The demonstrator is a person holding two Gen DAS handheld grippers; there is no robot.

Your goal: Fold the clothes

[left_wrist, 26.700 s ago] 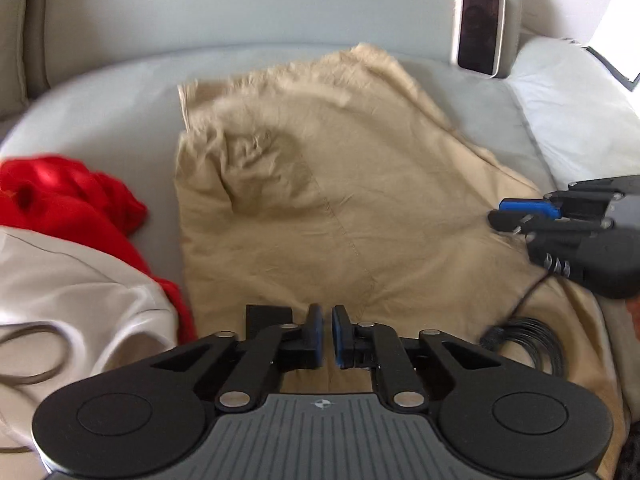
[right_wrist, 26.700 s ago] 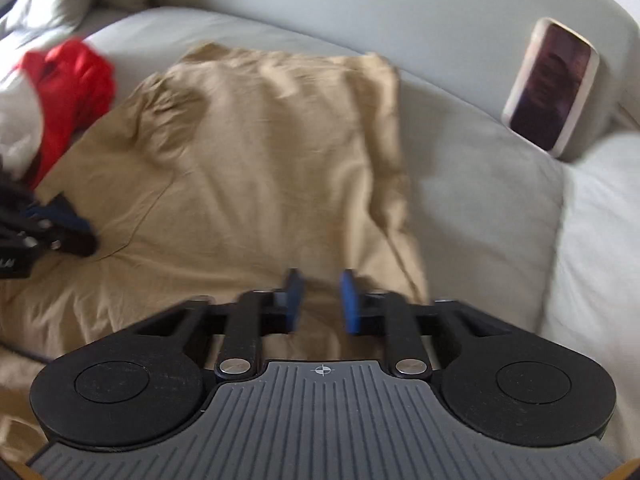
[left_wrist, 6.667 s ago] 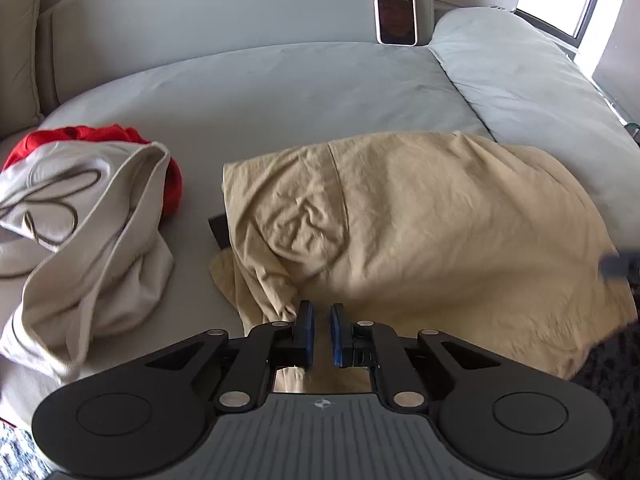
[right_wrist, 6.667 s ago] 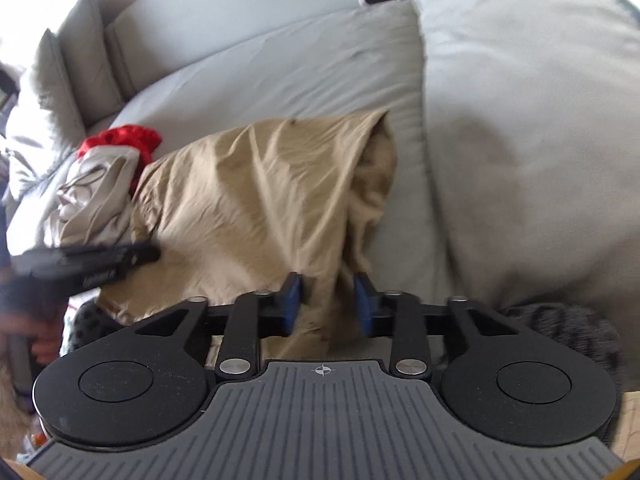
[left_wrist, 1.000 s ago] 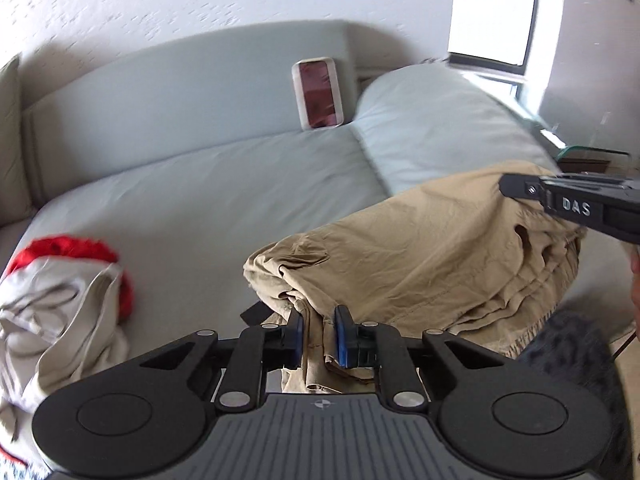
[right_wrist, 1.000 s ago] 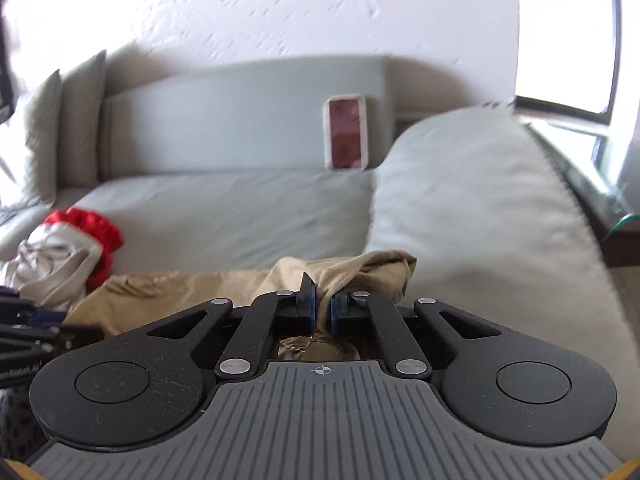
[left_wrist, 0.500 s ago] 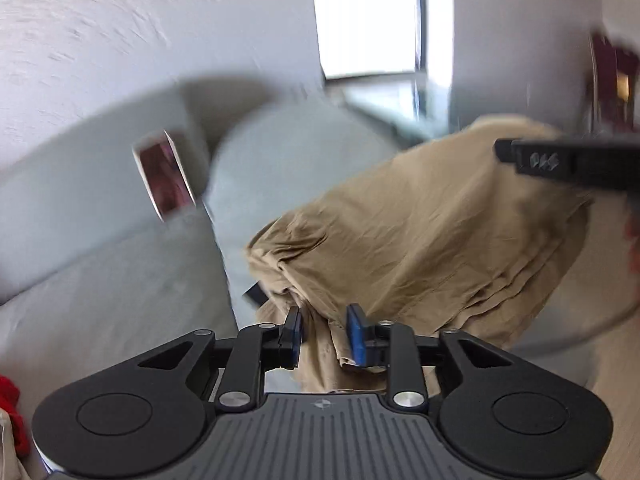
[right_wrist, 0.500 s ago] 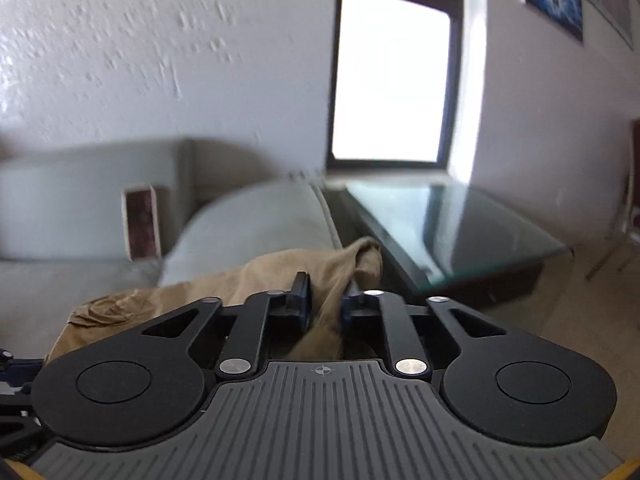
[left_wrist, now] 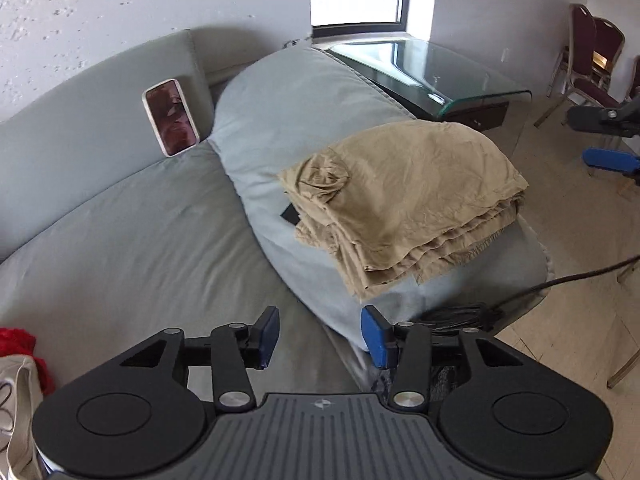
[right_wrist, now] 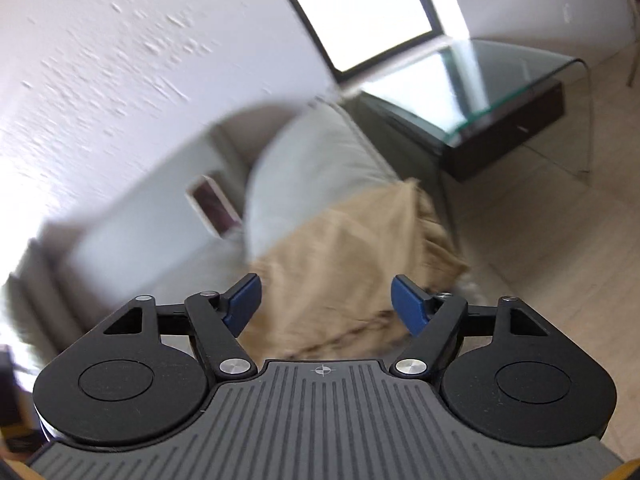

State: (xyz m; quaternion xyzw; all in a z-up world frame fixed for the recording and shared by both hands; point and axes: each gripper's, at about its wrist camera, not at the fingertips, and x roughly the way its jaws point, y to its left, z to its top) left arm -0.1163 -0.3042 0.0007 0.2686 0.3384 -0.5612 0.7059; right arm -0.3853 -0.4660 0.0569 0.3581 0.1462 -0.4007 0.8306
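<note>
Tan cloth, the folded garment (left_wrist: 404,200), lies stacked in several layers on the rounded sofa arm (left_wrist: 304,92), with its layered hem toward the arm's front end. Neither tool has hold of it. The left tool (left_wrist: 320,336) has its jaws opening, about half apart, with only the grey seat cushion (left_wrist: 132,240) showing between them. The right tool (right_wrist: 326,300) is opening wide; the tan fabric shows beyond its gap, but that view is smeared, so it only seems to be clear of the pads.

The main risk, as I judge it, is the perch itself. The arm is domed and falls away to the floor (left_wrist: 580,280) on its outer side, so a nudge or a dragged hem could slide the stack off or fan the layers open. A black cable (left_wrist: 532,288) trails by the arm's front end and could snag a tool passing low there.

Open room lies over the seat cushion, which is bare between the arm and the red garment (left_wrist: 18,344) and pale garment (left_wrist: 16,400) at the far left. The phone (left_wrist: 171,117) leans against the backrest, well apart. A glass table (left_wrist: 440,64) stands just past the arm, and its hard edge limits any swing that way.
</note>
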